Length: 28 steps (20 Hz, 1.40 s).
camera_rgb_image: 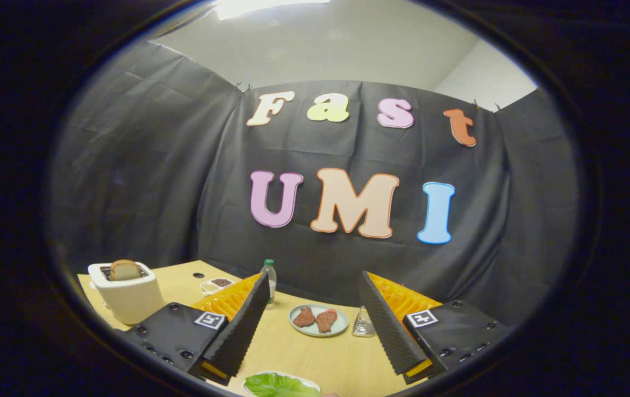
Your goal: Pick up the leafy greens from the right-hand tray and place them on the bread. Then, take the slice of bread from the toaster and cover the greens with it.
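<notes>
Black cloth wall behind a pale wooden desk (292, 353). Hand-held gripper (315, 325) held above the desk, fingers wide apart, nothing between them. Leafy greens (279, 386) on a white tray (292, 376), close below, between the fingers. Beyond the fingers: plate (318, 320) with two pieces of meat (315, 319); small clear glass (364, 324) just right of it. Bottle (269, 278) farther back. White toaster (125, 295) far left, slice of bread (125, 270) standing up from its slot. Small dish (216, 284) between toaster and bottle.

Gripper (315, 286): ribbed fingers (243, 325), square markers, screws.
</notes>
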### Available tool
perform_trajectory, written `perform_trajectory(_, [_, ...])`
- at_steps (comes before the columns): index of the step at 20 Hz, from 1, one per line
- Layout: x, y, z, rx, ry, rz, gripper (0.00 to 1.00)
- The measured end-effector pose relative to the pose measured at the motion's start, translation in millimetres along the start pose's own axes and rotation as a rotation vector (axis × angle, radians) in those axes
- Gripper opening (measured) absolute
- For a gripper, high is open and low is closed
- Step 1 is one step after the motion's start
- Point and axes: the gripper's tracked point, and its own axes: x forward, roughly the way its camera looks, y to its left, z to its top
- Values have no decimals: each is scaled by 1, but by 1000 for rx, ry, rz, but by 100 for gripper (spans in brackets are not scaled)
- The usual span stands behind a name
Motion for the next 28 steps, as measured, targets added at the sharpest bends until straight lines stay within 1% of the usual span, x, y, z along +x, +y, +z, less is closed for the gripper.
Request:
perform_trajectory(4, [0, -2, -24, -49, 64, 72, 100])
perform_trajectory(13, [-8, 15, -89, -115, 196, 281, 100])
perform_trajectory(22, [-11, 32, -158, -139, 344, 450, 100])
perform_trajectory(28, [-16, 44, -210, -174, 446, 539, 100])
